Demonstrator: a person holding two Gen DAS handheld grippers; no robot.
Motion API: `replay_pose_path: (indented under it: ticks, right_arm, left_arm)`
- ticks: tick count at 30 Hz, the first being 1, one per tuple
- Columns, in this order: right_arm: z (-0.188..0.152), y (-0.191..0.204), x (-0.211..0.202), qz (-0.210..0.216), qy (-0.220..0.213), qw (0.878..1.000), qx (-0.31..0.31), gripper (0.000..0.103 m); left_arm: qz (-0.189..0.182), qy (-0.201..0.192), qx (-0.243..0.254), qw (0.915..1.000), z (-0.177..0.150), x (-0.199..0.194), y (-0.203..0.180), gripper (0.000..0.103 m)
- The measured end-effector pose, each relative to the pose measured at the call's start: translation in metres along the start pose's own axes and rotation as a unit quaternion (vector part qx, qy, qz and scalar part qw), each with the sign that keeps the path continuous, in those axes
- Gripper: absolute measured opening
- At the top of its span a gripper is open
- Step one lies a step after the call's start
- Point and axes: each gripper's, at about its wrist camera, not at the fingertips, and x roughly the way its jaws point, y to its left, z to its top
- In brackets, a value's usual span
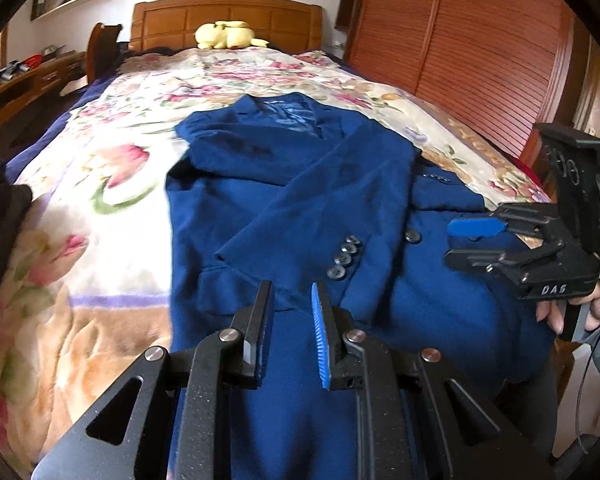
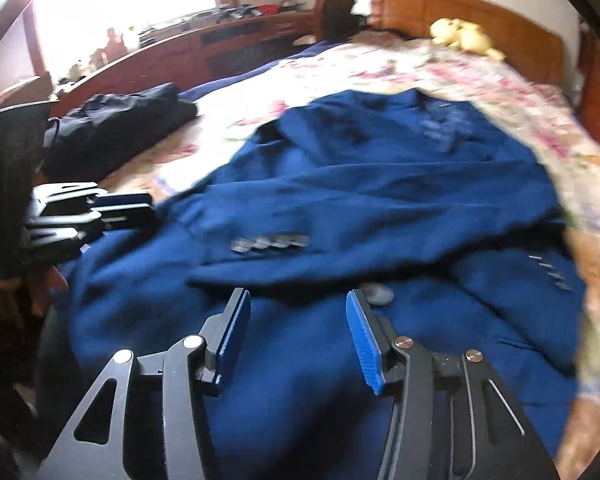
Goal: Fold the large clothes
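Note:
A blue suit jacket (image 1: 300, 184) lies front up on the floral blanket (image 1: 112, 152), collar toward the headboard. One sleeve is folded across its chest, its cuff buttons (image 1: 344, 256) showing. My left gripper (image 1: 292, 292) hovers over the jacket's near hem, jaws narrowly apart with nothing pinched between them. My right gripper (image 1: 460, 242) hangs over the jacket's right edge, held by a hand (image 1: 568, 312). In the right wrist view the right gripper (image 2: 298, 300) stands open above the jacket (image 2: 380, 184), empty, and the left gripper (image 2: 140, 206) sits at the left.
A yellow plush toy (image 1: 228, 34) rests by the wooden headboard (image 1: 228, 12). Slatted wardrobe doors (image 1: 480, 40) line the right side. A cluttered desk (image 1: 32, 76) runs along the left. Dark clothes (image 2: 116, 128) lie on the bed's left part.

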Motion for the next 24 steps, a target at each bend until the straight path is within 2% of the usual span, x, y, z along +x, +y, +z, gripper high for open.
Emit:
replay_pose_path:
  ticks: [7,10,16,20,22,24]
  right_arm:
    - [-0.029,-0.041,-0.025,-0.062,-0.017,0.997,0.041,0.054]
    - [-0.031,-0.056,-0.026,-0.079,-0.017,0.995,0.060,0.054]
    - [-0.009,-0.105,-0.027,-0.095,-0.031,0.990,0.104,0.054]
    - [0.018,-0.154,-0.007,-0.124,-0.029,0.979,0.156,0.053]
    - [0.028,-0.178,0.004,-0.142,-0.031,0.971,0.190,0.045]
    - [0.033,-0.198,0.014,-0.142,-0.030,0.963,0.226,0.033]
  left_arm:
    - [-0.040,0.027,0.031,0.9984,0.004,0.021,-0.033,0.020]
    - [-0.043,0.038,0.050,0.9971,0.003,0.032,-0.049,0.020]
    - [-0.021,0.063,0.049,0.9966,-0.004,0.051,-0.050,0.020]
    - [-0.020,0.063,0.040,0.9970,-0.010,0.055,-0.045,0.020]
    - [-0.020,0.060,0.037,0.9973,-0.011,0.056,-0.045,0.021]
    - [-0.020,0.057,0.035,0.9975,-0.012,0.058,-0.043,0.021]
